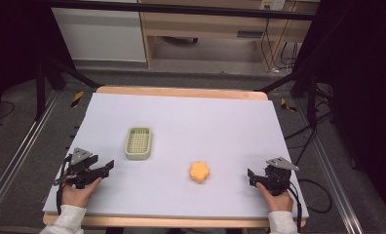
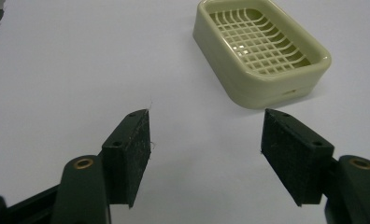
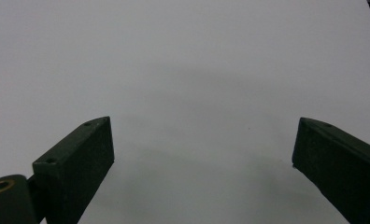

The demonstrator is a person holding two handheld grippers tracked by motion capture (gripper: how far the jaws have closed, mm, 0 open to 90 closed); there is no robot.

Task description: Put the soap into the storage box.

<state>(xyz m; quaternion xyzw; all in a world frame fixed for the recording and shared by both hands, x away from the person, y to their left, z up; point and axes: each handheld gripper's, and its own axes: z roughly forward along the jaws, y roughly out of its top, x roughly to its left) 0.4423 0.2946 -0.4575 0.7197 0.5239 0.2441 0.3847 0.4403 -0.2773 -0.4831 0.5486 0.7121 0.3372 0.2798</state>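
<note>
A pale green soap dish (image 1: 138,143) with a grid insert sits on the white table cover (image 1: 191,117), left of centre. An orange flower-shaped piece (image 1: 199,172) lies nearer the front, right of centre. My left gripper (image 1: 106,168) rests low at the front left, open and empty, its jaws pointing right toward the dish. In the left gripper view the soap dish (image 2: 262,53) lies ahead and to the right of the open gripper (image 2: 205,135). My right gripper (image 1: 251,176) is at the front right, open and empty, with bare cover between the jaws of the gripper (image 3: 204,144).
The white cover ends at a wooden table edge (image 1: 181,91) at the back and front. Black frame poles and cables stand around the table. A person's hands hold both grippers at the front edge.
</note>
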